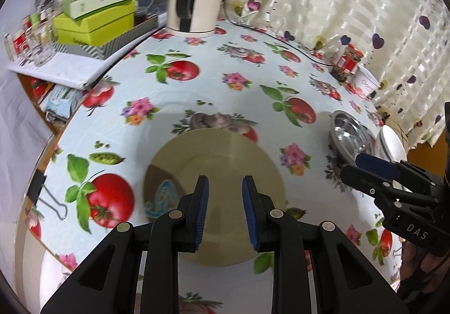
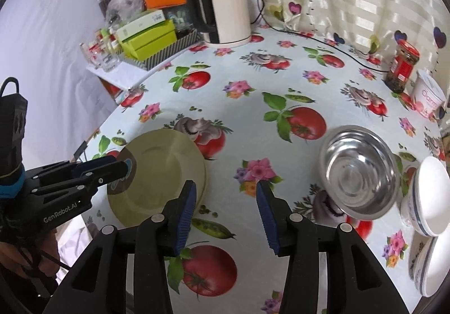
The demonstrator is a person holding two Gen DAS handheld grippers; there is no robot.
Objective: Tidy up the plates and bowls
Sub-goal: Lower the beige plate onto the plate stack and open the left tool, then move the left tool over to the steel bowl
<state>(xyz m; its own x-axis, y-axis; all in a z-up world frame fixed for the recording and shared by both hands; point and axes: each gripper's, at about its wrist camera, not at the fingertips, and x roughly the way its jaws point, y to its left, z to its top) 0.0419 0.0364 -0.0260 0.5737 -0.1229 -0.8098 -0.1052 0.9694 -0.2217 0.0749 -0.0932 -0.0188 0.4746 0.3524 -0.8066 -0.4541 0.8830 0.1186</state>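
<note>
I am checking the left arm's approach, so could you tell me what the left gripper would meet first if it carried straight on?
Most likely the yellow plate: the open left gripper points down at it, fingers spread above its surface, though the gap is hard to judge.

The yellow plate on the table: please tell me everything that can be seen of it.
The yellow plate is round, pale yellow and glossy, probably ceramic or melamine, with a wide rim and a shallow centre. One side carries a brown patch with a turquoise ornament. It lies flat and empty on the printed tablecloth, left of the steel bowl and apart from it. The open left gripper is over it; whether it touches is unclear.
</note>
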